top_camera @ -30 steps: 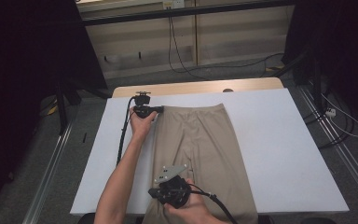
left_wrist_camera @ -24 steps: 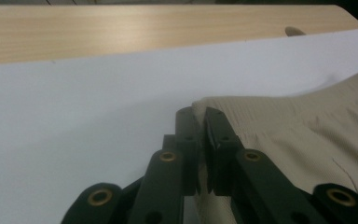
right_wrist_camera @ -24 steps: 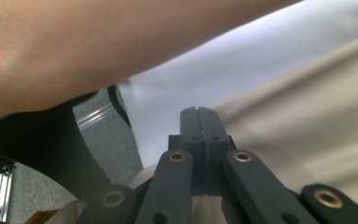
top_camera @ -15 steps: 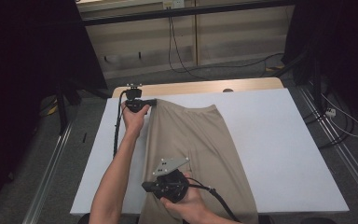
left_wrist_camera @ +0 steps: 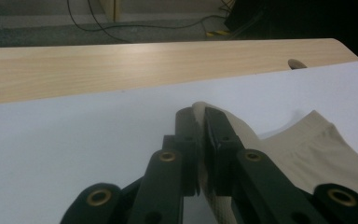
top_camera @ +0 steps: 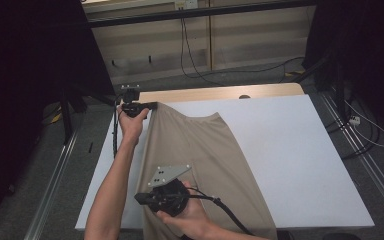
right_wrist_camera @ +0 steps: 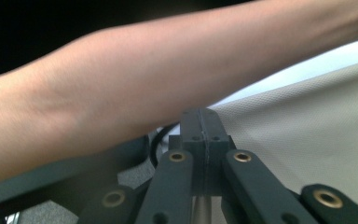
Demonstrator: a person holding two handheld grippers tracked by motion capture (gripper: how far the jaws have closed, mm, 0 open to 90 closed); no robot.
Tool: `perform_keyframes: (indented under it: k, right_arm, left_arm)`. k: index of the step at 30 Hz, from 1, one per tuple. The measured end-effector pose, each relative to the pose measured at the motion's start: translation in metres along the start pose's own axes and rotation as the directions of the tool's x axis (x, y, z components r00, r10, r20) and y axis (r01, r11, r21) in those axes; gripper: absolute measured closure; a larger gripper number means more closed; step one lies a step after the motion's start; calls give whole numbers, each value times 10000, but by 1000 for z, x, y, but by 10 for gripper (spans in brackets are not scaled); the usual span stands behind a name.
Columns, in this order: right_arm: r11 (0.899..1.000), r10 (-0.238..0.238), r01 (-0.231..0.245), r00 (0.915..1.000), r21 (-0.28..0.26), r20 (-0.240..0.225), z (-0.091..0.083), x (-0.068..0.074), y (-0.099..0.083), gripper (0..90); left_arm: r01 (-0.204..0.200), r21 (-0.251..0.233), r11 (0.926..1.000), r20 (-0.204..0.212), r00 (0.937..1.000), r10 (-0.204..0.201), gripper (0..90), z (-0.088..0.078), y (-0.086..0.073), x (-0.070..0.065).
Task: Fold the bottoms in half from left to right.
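High view: beige cloth (top_camera: 195,160) corner now lifted higher off white sheet (top_camera: 290,150); left gripper (top_camera: 147,106) pinches that corner, right gripper (top_camera: 142,199) clamps its near edge.

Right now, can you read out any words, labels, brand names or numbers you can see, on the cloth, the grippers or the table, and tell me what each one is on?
There is no readable text.
Beige cloth: plain, no label or print shows.
Left gripper and right gripper: black jaws with brass rivets, no marking.
Grey plate on the right gripper: holes, no lettering.
White table cover and wooden table edge: blank.
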State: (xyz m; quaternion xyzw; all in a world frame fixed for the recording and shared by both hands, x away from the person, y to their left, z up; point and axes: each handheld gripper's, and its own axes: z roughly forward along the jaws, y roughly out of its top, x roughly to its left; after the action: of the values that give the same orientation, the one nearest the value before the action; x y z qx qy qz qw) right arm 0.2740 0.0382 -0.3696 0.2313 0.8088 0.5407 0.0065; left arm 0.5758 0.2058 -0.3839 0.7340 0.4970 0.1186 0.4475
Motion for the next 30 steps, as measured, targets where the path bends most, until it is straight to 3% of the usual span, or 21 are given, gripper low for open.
perform_keyframes:
  k: [6, 9, 15, 23, 30]
  right_arm:
    - [9987, -435, 428, 9987, -258, -267, 4, 11, 22, 900]
    - [9985, -285, 262, 9985, -476, -477, 3, 10, 31, 900]
    - [9989, -150, 130, 9989, -446, -450, -2, 5, 23, 900]
    - [9984, 172, -173, 9998, -544, -33, -35, -3, 2, 900]
    - [9985, 227, -200, 9984, -513, 525, -68, -6, -15, 900]
  left_arm:
    - [69, -224, 9997, -440, 9990, -79, 848, -28, 10, 12]
    - [67, -303, 9995, -611, 9981, -85, 848, -37, 12, 16]
    - [187, -247, 9995, -630, 9978, -203, 847, -29, 3, 19]
    - [-33, -344, 9994, -632, 9980, 11, 846, -13, 5, -6]
    - [-351, -160, 9993, -275, 9990, 347, 845, 5, 7, -31]
